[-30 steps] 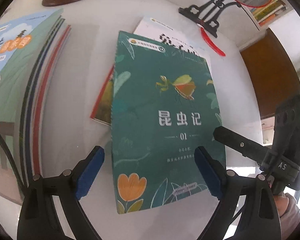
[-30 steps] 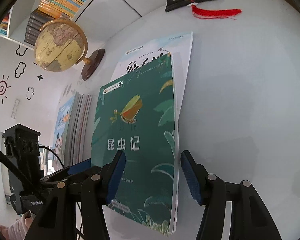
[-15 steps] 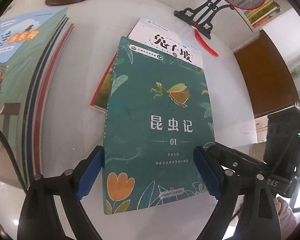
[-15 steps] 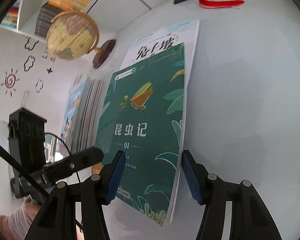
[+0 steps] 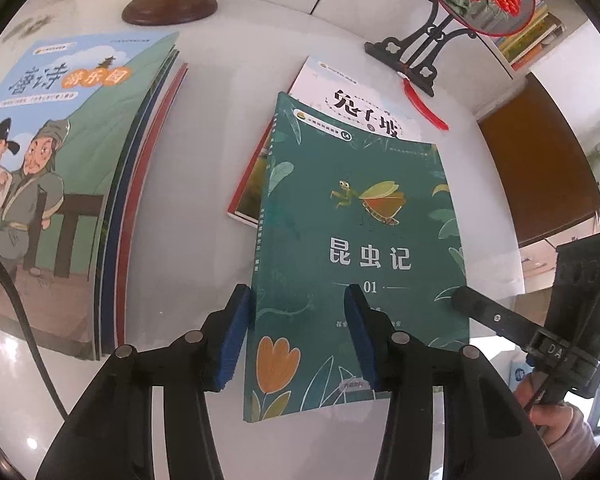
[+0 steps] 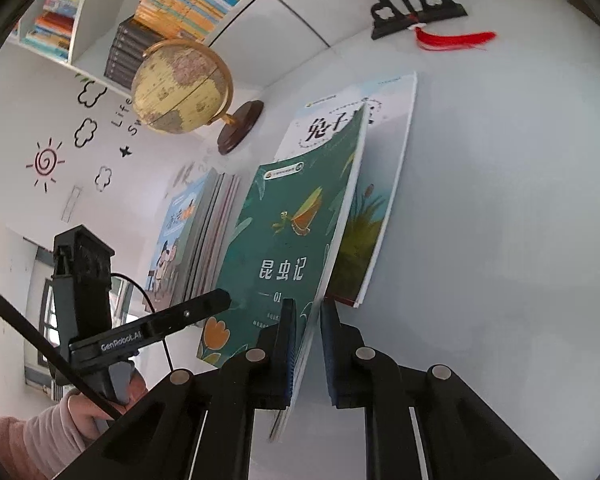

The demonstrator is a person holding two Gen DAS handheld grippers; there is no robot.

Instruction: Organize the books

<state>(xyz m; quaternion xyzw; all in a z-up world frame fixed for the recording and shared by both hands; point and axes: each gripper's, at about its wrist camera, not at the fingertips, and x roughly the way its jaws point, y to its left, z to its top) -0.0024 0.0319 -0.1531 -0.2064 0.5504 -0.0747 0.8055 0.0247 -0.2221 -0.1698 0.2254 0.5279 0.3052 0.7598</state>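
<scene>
Lifting at its near right edge, the dark green paperback with a mantis on the cover (image 6: 296,248) lies on top of a white-covered book with black characters (image 6: 384,184) and a red-edged book (image 5: 249,184), on the pale tabletop (image 6: 500,240). The right gripper (image 6: 308,348) is closing narrow, its blue pads either side of that raised edge and apparently pinching it. The left gripper (image 5: 298,336) is also closing: one pad sits beside the green book's spine, the other over the cover, so I cannot tell whether it holds anything. Left of the green book lies a stack of large picture books with a blue cartoon cover (image 5: 60,184); beyond it stand a yellowed globe on a dark wooden base (image 6: 180,88) and a black carved stand with a red tassel (image 6: 416,12). Since only a thin edge appears gripped, the cover alone could peel up and bend, or the book could slip out as it rises; dragging could shift the white book underneath. The right wrist view shows the edge lifted off the white book and the wall shelves; the left wrist view shows the whole cover, the red-edged book and the person's hand (image 5: 548,408).
</scene>
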